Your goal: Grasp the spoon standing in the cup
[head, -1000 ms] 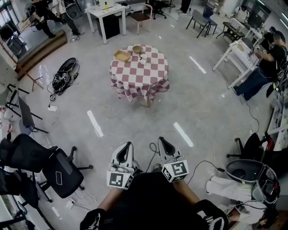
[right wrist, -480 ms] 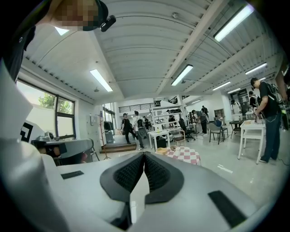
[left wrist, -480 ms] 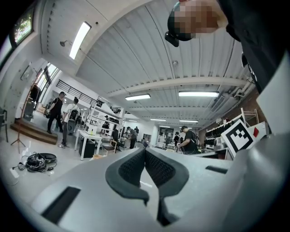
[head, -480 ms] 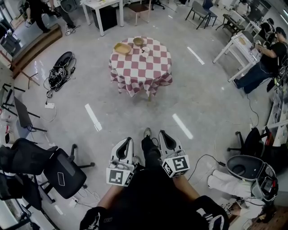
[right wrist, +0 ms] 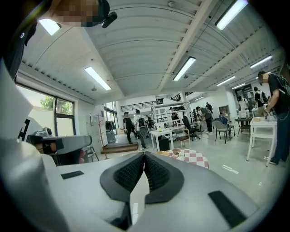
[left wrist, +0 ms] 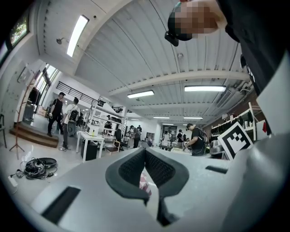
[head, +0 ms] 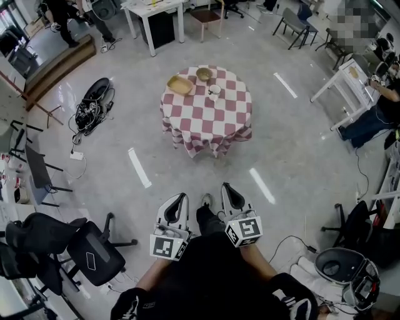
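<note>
A round table (head: 206,115) with a red-and-white checked cloth stands far ahead on the grey floor. On its far side sits a small white cup (head: 214,91); the spoon in it is too small to make out. Both grippers hang low by my body, far short of the table. My left gripper (head: 180,197) and right gripper (head: 227,187) are both shut, with nothing between their pads. The right gripper view shows its closed jaws (right wrist: 144,155) and the table (right wrist: 192,157) in the distance. In the left gripper view, the closed jaws (left wrist: 145,152) show a strip of checked cloth (left wrist: 144,183) below them.
A flat wooden tray (head: 180,84) and a bowl (head: 204,74) share the table with the cup. A black office chair (head: 94,250) is at my left, a cable pile (head: 94,103) beyond it. White desks (head: 153,12) (head: 347,78) and people line the room's edges.
The view has shifted as I walk towards the table; a foot now shows between the grippers. Both grippers stay shut and low.
</note>
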Available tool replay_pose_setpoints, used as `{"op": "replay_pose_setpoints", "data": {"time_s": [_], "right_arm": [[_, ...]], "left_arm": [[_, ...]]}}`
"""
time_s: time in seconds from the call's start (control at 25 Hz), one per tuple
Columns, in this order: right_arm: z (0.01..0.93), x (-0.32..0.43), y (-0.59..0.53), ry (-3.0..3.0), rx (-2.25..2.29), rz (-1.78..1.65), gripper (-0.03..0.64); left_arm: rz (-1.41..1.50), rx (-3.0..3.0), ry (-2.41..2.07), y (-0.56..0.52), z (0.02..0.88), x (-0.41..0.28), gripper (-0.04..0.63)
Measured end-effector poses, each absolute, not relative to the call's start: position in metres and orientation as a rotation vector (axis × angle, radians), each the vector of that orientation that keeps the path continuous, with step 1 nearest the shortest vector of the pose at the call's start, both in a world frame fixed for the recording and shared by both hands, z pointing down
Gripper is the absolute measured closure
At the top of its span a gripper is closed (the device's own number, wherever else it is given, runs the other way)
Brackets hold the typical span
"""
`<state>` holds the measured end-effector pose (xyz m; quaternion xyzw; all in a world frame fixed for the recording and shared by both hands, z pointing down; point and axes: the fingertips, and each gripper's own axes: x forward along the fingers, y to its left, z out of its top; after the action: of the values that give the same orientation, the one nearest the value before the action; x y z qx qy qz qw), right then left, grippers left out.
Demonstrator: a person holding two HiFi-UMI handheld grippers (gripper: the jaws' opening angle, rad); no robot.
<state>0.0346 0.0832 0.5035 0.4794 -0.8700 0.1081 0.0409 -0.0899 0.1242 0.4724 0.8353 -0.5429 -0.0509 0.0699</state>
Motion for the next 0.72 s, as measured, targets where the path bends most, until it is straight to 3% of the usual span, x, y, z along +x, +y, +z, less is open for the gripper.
{"op": "replay_pose_setpoints", "data": {"time_s": [0.72], "right_arm": [[0.54,0.049,-0.157,-2.641,1.35,0.313,0.591]], "left_arm": [[-0.098,2.488,-1.636,-0.091,0.483,-0.056,0.586]]}}
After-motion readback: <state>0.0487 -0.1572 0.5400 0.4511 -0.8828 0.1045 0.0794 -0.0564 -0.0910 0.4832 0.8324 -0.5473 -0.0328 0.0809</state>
